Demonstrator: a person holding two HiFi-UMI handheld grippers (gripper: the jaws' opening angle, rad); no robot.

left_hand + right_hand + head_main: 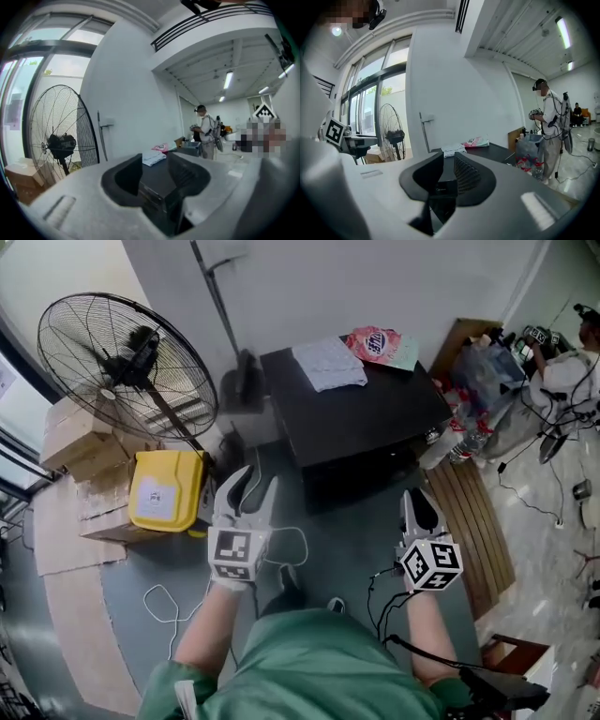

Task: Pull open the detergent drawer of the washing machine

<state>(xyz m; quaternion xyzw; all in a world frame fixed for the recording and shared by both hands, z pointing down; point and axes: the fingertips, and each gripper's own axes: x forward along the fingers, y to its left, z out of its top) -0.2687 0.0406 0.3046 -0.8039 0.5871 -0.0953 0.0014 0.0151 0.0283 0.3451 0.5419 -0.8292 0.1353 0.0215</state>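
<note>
Black box-shaped washing machine (367, 413) stands on the grey floor (178, 568) against the white wall (394, 277), ahead of both grippers & apart from them. Its detergent drawer must be on the dark front face toward the person, but that face is too dark to pick the drawer out in any view. L gripper (260, 476), white w/ black inner pads, has its jaws spread wide w/ nothing gripped. In the left gripper view the machine's front corner shows thru the gap, well beyond the tips. R gripper (414, 495) has its jaws closed together & is empty. In the right gripper view the machine's front, w/ a small pale logo, sits past the tips, not touched. On top of the machine lie a folded white cloth (328, 364) and, just beside it toward the wall, a pink plastic detergent bag (373, 343). Left of the machine are a big black wire-cage pedestal fan (127, 367) & a yellow plastic container (167, 488) next to brown cardboard boxes (80, 442). Right of it a brown slatted wooden board (478, 521) lies on the floor. A person in a white shirt (572, 371) is at the far right edge.
</note>
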